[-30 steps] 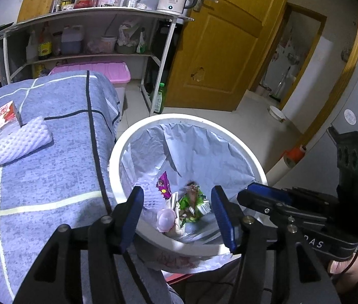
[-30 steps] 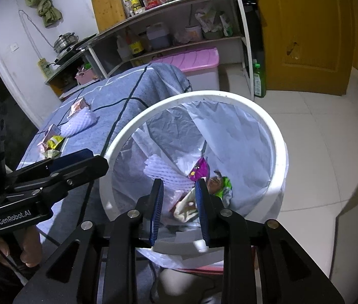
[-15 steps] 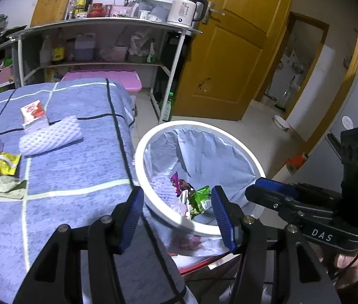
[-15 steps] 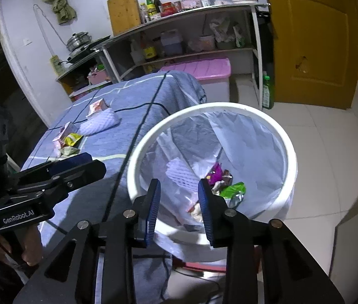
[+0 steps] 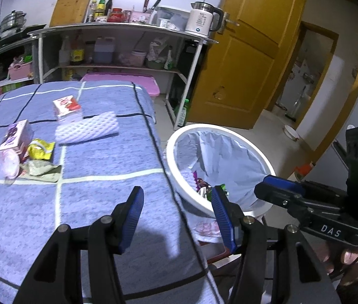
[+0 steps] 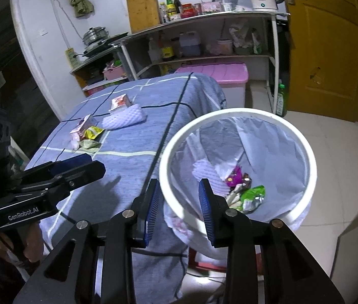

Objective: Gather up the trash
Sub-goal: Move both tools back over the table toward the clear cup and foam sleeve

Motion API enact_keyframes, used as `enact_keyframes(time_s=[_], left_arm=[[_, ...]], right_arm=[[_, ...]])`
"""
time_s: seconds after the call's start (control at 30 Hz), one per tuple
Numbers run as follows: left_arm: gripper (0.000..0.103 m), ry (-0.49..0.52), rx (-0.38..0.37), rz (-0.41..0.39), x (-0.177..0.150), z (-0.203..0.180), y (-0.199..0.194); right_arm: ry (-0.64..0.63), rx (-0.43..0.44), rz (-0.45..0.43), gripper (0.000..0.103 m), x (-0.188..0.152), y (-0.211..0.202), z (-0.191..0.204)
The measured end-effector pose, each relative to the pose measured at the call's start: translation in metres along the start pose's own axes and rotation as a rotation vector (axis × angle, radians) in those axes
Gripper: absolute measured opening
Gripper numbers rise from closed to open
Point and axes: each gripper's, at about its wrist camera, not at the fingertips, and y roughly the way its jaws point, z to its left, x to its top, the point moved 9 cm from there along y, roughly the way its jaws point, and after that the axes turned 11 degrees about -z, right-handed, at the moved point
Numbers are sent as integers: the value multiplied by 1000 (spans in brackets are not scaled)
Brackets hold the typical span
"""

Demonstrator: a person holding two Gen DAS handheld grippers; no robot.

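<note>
Both claws hang empty. The left claw [image 5: 176, 212] is spread wide above the bench [image 5: 103, 202] edge; the right claw [image 6: 179, 202] is spread partway at the bin [image 6: 302, 141] rim. Wrappers [image 6: 252, 195] lie inside the bin. More trash [image 5: 30, 157] and a foam sleeve [image 5: 86, 128] rest on the bench.

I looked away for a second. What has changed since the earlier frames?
Both claws pulled back from over the bin: the left claw swung toward the table, the right claw drew back to the bin's near rim. Both are open and empty. The trash in the bin and the wrappers on the table stayed put.
</note>
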Motion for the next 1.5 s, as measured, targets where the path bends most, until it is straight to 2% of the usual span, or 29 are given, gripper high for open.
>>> enact_keyframes(time_s=[0.63, 0.73, 0.9, 1.23, 1.5], left_arm=[[57, -75, 139, -27, -15, 71, -32], [57, -91, 166, -35, -14, 86, -36], [57, -115, 224, -57, -8, 117, -43], [61, -153, 333, -93, 9, 181, -47], [62, -159, 370, -78, 15, 216, -31]], right_arm=[[-52, 116, 28, 38, -3, 27, 56], [-71, 141, 29, 39, 0, 36, 68], [-95, 181, 29, 49, 7, 53, 87], [-123, 209, 31, 51, 31, 90, 105], [-121, 208, 63, 55, 46, 128, 104]])
